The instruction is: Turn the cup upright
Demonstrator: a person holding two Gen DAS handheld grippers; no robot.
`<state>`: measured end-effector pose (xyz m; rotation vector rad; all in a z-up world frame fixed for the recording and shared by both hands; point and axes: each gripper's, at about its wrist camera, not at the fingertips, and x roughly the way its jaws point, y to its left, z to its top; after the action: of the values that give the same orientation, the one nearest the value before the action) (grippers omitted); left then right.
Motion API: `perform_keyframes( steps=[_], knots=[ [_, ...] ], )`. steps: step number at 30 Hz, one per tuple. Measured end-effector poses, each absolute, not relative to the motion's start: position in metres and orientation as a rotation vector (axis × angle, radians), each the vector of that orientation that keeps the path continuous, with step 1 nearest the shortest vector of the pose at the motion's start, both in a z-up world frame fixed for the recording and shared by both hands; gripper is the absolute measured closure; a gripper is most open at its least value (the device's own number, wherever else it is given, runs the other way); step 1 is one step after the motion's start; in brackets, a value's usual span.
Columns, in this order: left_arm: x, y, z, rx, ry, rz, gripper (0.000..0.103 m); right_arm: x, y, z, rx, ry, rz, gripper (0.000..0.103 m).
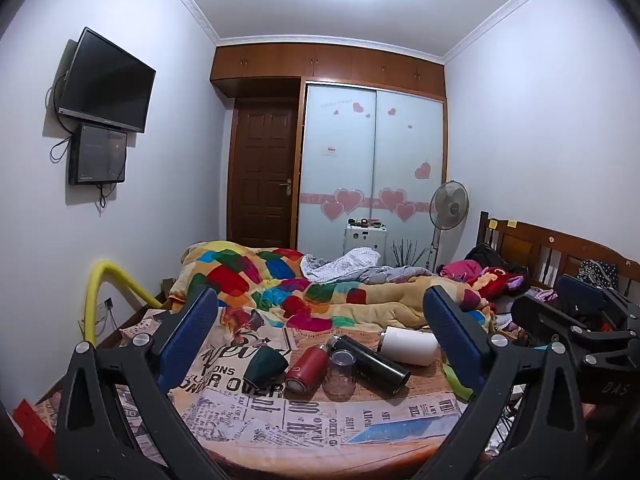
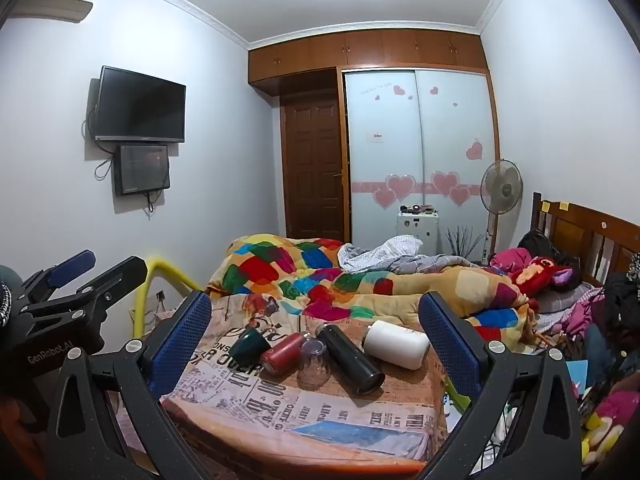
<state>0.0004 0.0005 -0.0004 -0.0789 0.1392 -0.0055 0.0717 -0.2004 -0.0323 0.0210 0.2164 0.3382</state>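
Observation:
Several drinking vessels sit on the newspaper-print bed cover [image 1: 280, 408]. A dark green cup [image 1: 265, 367] [image 2: 250, 346] lies on its side at the left. A red flask [image 1: 306, 368] [image 2: 280, 353], a black flask [image 1: 370, 364] [image 2: 350, 358] and a white flask [image 1: 408, 346] [image 2: 396, 344] also lie down. A clear glass cup [image 1: 340, 372] [image 2: 313, 364] stands mouth down between them. My left gripper [image 1: 320, 340] is open and empty, hovering short of the cups. My right gripper [image 2: 316, 340] is open and empty, also held back from them.
A colourful patchwork quilt [image 1: 304, 292] is bunched behind the cups. Clothes and a red plush toy [image 1: 496, 280] lie by the wooden headboard [image 1: 560, 248]. A yellow tube [image 1: 104, 292] arches at the bed's left side. A fan [image 1: 448, 204], wardrobe and door stand at the far wall.

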Motion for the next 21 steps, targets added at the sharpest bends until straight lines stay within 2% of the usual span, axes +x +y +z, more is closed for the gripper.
perform_keyframes(
  steps=[21],
  knots=[
    [0.0008, 0.0014, -0.0038, -0.066, 0.16, -0.015, 0.0, 0.073, -0.1993, -0.0317, 0.024, 0.231, 0.336, 0.0]
  ],
)
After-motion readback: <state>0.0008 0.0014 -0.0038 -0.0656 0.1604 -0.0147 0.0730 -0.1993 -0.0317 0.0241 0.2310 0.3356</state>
